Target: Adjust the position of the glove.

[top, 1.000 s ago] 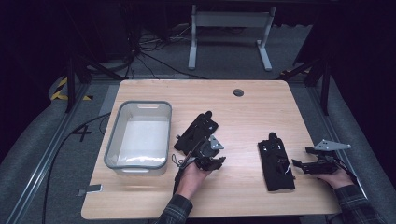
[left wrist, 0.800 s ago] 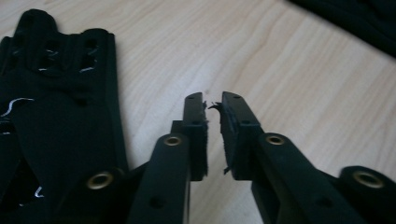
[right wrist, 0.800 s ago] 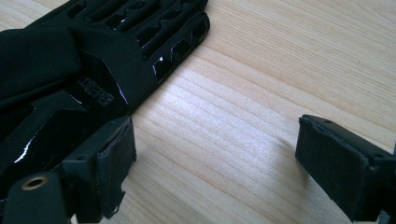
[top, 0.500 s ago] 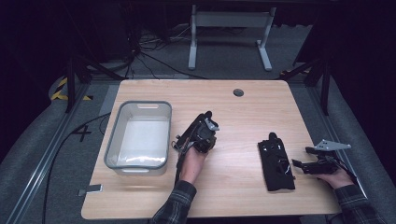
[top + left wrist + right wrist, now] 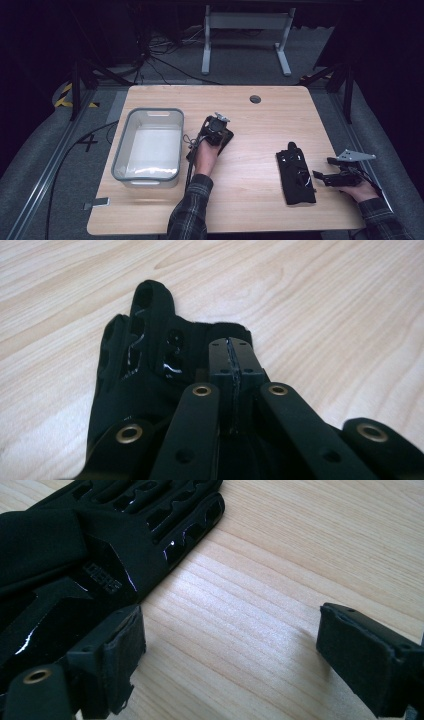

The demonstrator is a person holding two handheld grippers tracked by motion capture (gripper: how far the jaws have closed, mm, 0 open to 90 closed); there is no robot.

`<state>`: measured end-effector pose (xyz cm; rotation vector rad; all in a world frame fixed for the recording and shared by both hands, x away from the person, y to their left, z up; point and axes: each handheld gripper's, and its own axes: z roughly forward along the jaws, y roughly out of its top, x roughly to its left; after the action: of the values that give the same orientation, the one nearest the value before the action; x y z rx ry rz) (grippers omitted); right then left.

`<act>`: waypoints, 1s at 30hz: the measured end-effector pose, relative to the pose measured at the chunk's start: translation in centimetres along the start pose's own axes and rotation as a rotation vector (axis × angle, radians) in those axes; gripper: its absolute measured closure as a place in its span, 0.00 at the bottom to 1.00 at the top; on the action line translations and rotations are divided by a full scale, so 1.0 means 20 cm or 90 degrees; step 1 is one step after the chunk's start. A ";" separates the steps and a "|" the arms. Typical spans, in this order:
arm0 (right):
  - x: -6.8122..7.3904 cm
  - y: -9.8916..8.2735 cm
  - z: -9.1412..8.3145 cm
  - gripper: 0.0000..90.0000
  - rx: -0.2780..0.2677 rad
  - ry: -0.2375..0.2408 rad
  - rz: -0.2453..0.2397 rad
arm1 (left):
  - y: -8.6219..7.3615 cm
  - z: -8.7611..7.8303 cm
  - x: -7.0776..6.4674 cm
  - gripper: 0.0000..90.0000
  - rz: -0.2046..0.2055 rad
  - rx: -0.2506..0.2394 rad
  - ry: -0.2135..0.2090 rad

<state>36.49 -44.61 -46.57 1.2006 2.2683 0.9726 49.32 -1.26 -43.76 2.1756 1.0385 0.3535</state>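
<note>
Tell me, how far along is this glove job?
Nothing looks finished: the bin holds no glove. In hand: the left hand-held gripper has shut its jaws on the first glove, which lies on the table beside the bin. Left: probably getting that glove into the bin, then the second glove, which lies loose by the open right hand-held gripper.

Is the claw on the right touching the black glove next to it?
Apart. The right gripper view shows the right claw wide open over bare wood, the black glove lying beside its left pad with a sliver of table between.
</note>
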 end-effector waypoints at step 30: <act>0.00 0.00 0.00 0.14 0.000 -0.001 0.000 | -0.03 0.10 -0.34 1.00 0.049 0.018 -0.122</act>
<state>36.51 -44.56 -46.57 1.2008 2.2673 0.9698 45.59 -7.02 -45.27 2.2287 0.8606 0.1624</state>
